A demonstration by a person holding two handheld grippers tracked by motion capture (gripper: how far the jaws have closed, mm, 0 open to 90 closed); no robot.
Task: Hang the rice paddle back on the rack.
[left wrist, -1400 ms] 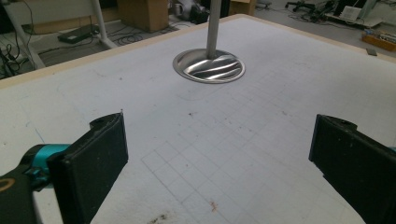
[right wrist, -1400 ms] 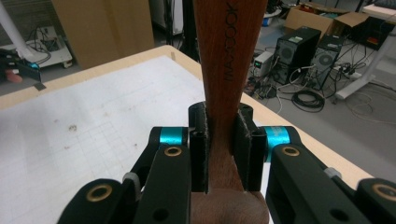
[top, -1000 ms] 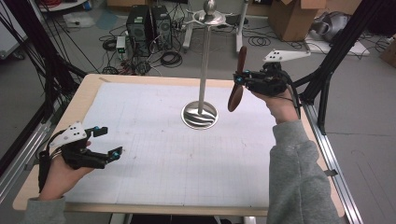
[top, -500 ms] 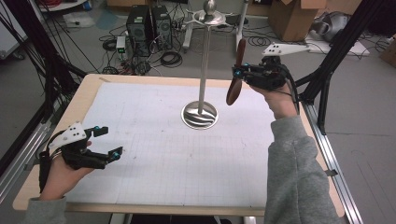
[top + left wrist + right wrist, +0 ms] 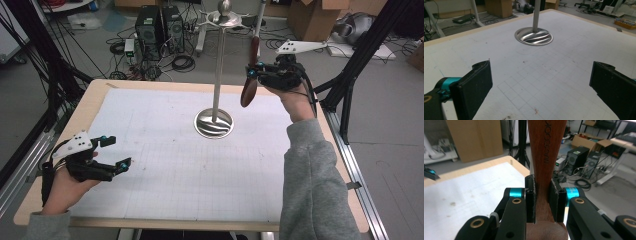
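The right gripper (image 5: 256, 75), clamped on a wooden spoon (image 5: 250, 75) beside the stand (image 5: 218, 65), probably needed slow, upright lifting toward its hooks; the left gripper (image 5: 114, 152) lay open, empty.

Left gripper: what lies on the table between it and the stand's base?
Nothing: in the left gripper view, bare gridded mat runs from the open left gripper to the stand's base.

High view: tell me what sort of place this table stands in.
Most likely a lab or workshop for recording manipulation, not a home. Desktop computer towers stand on the floor amid loose cables, cardboard boxes stack behind, and the table carries a gridded white mat inside a black metal frame.
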